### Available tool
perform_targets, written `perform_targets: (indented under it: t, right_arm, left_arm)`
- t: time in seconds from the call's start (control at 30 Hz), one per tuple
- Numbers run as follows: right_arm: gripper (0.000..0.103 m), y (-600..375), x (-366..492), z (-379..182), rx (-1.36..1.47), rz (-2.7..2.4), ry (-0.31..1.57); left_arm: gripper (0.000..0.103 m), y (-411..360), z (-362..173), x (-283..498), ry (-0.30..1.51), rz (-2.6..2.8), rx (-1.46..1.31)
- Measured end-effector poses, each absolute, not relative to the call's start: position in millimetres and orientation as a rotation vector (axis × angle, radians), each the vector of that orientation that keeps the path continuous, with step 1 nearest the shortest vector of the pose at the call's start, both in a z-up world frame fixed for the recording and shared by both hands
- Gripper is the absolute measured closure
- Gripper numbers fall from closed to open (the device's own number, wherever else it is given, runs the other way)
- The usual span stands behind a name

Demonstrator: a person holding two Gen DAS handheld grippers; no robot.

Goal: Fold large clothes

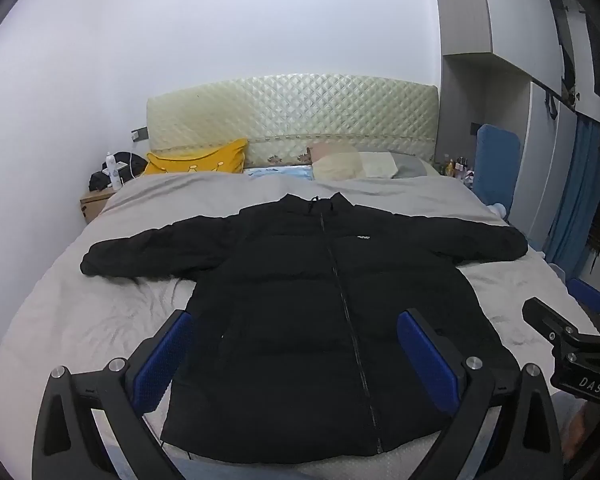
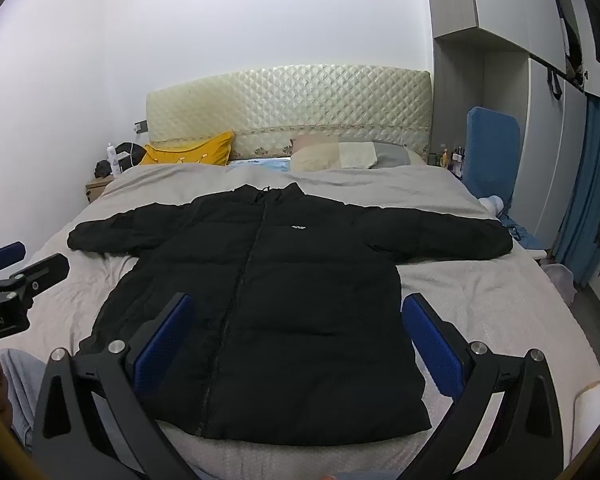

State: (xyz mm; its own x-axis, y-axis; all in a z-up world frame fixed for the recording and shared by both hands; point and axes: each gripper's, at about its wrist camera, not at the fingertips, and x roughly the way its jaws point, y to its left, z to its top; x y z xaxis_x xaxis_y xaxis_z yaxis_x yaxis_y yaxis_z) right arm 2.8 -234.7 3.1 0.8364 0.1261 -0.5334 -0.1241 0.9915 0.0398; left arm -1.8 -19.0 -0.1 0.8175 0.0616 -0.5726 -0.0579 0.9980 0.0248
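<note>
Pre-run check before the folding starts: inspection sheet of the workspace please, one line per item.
Surface: bed with wrinkled grey cover.
Job's things: black puffer jacket flat, front up, zipped, sleeves spread, unfolded.
Clutter: yellow pillow and beige pillows by the headboard, apart from the jacket.
Grippers: left gripper and right gripper open, holding nothing, above the hem.
Cables: white cable on the nightstand.
Surroundings: wardrobe, blue curtain, bottles right of bed.
</note>
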Motion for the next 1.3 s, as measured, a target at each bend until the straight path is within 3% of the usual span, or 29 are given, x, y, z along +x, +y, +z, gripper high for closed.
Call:
perform_targets:
  t: [1.3]
  right_arm:
    - [0.000, -241.5, 10.8, -27.1, 0.014, 0.121, 0.582]
  left_arm:
    - [0.000, -11.4, -30.1, 13.2, 0.668, 0.079, -0.024]
